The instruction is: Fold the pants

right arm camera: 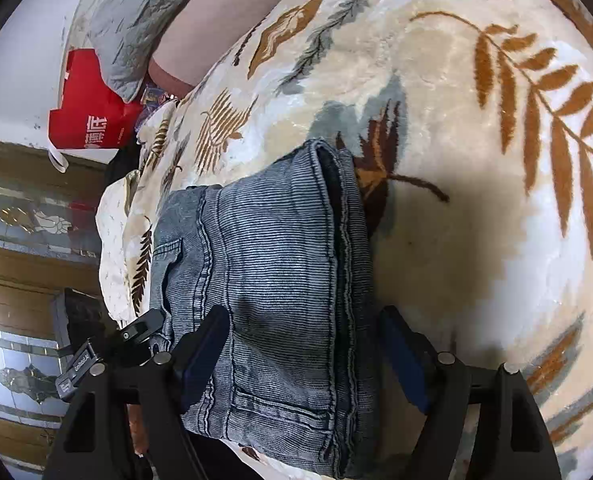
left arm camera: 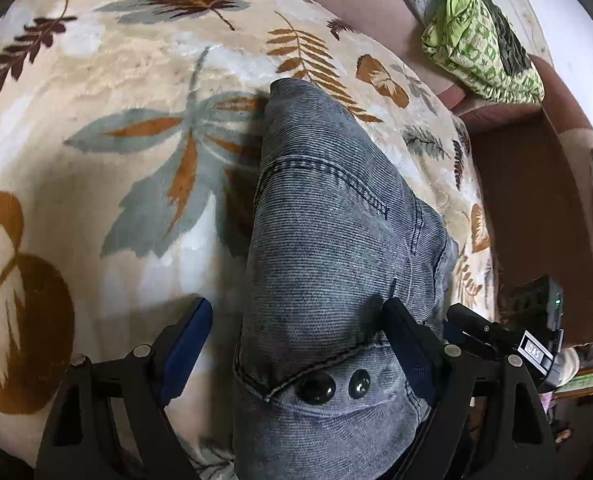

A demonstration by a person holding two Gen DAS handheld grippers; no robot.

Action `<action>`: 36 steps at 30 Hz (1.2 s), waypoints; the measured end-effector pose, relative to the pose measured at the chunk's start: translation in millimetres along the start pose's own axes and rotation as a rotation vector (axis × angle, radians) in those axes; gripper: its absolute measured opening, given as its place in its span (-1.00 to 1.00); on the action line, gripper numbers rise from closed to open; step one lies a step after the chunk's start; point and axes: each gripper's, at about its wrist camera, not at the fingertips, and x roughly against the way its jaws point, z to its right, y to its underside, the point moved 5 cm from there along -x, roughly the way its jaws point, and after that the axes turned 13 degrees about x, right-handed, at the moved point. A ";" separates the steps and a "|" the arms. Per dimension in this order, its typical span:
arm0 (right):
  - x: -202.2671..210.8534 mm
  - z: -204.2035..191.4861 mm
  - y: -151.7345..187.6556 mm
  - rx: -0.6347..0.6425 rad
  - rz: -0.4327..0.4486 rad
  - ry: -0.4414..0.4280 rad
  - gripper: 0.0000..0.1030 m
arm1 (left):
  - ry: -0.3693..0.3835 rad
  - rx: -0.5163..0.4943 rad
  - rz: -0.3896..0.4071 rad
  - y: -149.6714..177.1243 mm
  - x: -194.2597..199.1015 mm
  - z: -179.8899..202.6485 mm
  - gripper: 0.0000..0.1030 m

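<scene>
Folded blue-grey denim pants (left arm camera: 336, 240) lie on a cream blanket with a leaf pattern (left arm camera: 116, 80); two dark buttons show at the near end. My left gripper (left arm camera: 298, 316) is open and straddles the near end. Its right finger (left arm camera: 400, 328) rests against the denim and its left finger stands clear over the blanket. In the right wrist view the pants (right arm camera: 276, 260) show a thick folded edge on the right. My right gripper (right arm camera: 304, 328) is open around them. Its left finger (right arm camera: 208, 344) lies over the denim, while the right one stands just beside the folded edge.
A green patterned cloth bundle (left arm camera: 480, 40) sits at the far right on a brown bed frame (left arm camera: 528, 200). The bed edge drops to a tiled floor (right arm camera: 20, 364). A red bag (right arm camera: 88, 108) and a grey pillow (right arm camera: 128, 32) lie beyond the blanket (right arm camera: 476, 120).
</scene>
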 end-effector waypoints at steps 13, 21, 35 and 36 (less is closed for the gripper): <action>-8.5 -1.0 2.6 0.045 -0.008 0.076 0.32 | -0.138 -0.125 0.113 5.2 -9.4 11.1 0.69; -8.7 -8.3 3.1 0.133 -0.014 0.155 -0.29 | -0.149 -0.193 0.118 10.9 -9.7 19.6 0.19; 38.7 -72.0 6.4 0.293 0.113 0.149 -0.75 | -0.179 -0.366 0.299 23.8 46.5 52.0 -0.51; 43.1 -81.0 2.9 0.312 0.129 0.148 -0.75 | -0.171 -0.371 0.323 20.6 56.6 55.2 -0.51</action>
